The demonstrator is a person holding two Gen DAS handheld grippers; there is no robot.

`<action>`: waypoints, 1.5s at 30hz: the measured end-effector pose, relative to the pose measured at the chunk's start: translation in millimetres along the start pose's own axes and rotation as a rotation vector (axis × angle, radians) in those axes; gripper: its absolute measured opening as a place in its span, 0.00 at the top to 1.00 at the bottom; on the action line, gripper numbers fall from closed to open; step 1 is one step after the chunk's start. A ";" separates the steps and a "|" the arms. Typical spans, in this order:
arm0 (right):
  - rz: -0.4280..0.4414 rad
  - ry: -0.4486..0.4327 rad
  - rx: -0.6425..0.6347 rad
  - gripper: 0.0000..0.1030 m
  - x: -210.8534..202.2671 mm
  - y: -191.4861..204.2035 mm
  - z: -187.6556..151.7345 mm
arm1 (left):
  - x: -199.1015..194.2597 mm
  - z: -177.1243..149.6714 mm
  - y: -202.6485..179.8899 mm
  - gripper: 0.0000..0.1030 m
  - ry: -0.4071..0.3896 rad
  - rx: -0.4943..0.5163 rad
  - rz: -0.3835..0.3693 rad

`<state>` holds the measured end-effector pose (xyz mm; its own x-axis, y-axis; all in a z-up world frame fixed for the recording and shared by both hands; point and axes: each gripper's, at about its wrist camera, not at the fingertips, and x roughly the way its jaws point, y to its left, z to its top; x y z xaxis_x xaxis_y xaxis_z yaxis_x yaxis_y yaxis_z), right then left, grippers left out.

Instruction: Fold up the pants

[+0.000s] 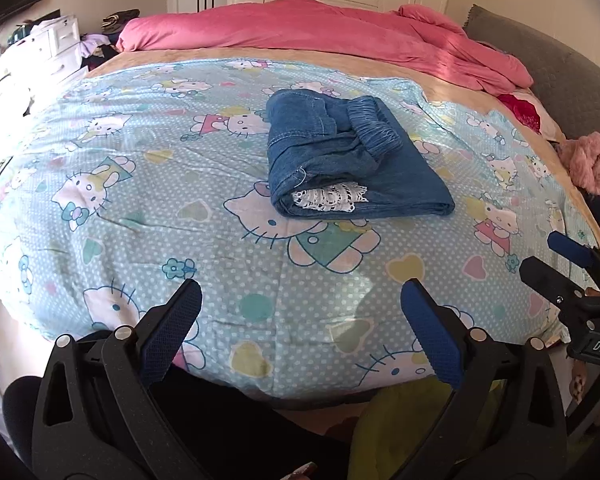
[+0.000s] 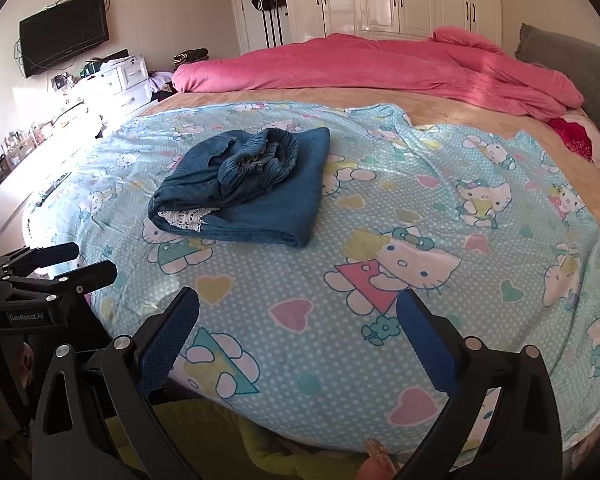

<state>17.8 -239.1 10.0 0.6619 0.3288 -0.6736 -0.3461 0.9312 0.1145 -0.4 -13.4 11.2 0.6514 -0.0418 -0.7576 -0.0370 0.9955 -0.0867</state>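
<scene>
Two grippers (image 1: pixel 300 292) (image 2: pixel 298 300) spread, empty; one folded pants (image 1: pixel 352 160) beyond.

Left gripper (image 1: pixel 300 300) and right gripper (image 2: pixel 298 308): matte black frames, silver rivets, blue textured pads (image 1: pixel 168 332). White lettering reads "GenRobot.AI" and "DAS". A glittery nail (image 2: pixel 378 456) shows.

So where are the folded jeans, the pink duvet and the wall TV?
folded jeans (image 1: pixel 400 176): left wrist view, on the flat denim of the lower layer.
pink duvet (image 2: pixel 340 64): right wrist view, middle of its top surface.
wall TV (image 2: pixel 64 34): right wrist view, centre of the dark screen.
</scene>
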 end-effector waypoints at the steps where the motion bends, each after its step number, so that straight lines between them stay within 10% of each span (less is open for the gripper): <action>1: -0.001 -0.001 -0.003 0.04 0.4 0.4 0.2 | -0.2 0.8 0.3 0.09 -0.003 -0.001 0.001; 45: -0.008 -0.008 -0.006 0.04 0.9 0.6 6.2 | -10.3 3.5 6.6 0.09 -0.028 -0.026 0.004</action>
<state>22.3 -237.2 14.0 0.6702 0.3223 -0.6685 -0.3444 0.9330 0.1046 -4.6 -6.1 20.6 0.6719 -0.0350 -0.7398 -0.0589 0.9932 -0.1006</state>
